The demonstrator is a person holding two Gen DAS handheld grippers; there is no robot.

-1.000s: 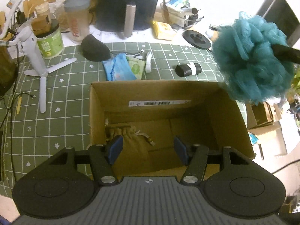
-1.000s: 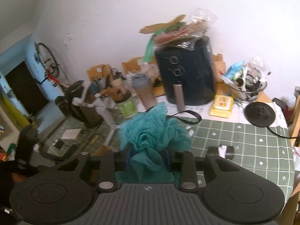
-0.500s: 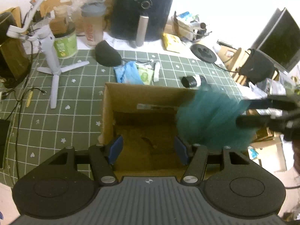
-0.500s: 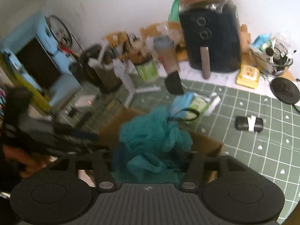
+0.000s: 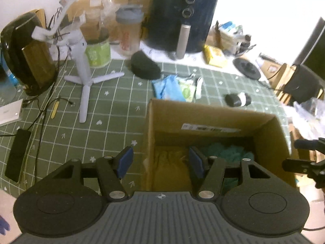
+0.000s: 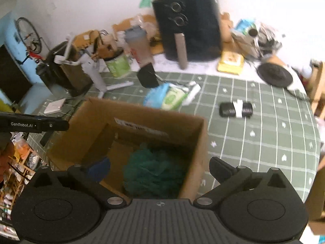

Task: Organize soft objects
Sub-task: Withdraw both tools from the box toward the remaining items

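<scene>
A teal mesh loofah (image 6: 154, 172) lies inside the open cardboard box (image 6: 142, 111), against its right wall. My right gripper (image 6: 158, 167) hangs just above it, jaws opening wide, and no pad touches the loofah. In the left wrist view the loofah (image 5: 227, 151) sits in the box (image 5: 203, 109) beside a tan drawstring pouch (image 5: 168, 164). My left gripper (image 5: 160, 162) is open, its fingers either side of the box's left wall without pressing on it. The right gripper (image 5: 304, 156) shows at that view's right edge.
On the green grid mat behind the box lie a blue packet (image 5: 166, 87), a green wipes pack (image 5: 187, 88), a black pouch (image 5: 145, 67) and a black roll (image 5: 237, 99). A white tripod (image 5: 85, 77), a black air fryer (image 5: 182, 20) and jars stand further back.
The right gripper came down over the box and opened. The teal loofah left its jaws and now lies in the box. The left wrist view shifted slightly left.
</scene>
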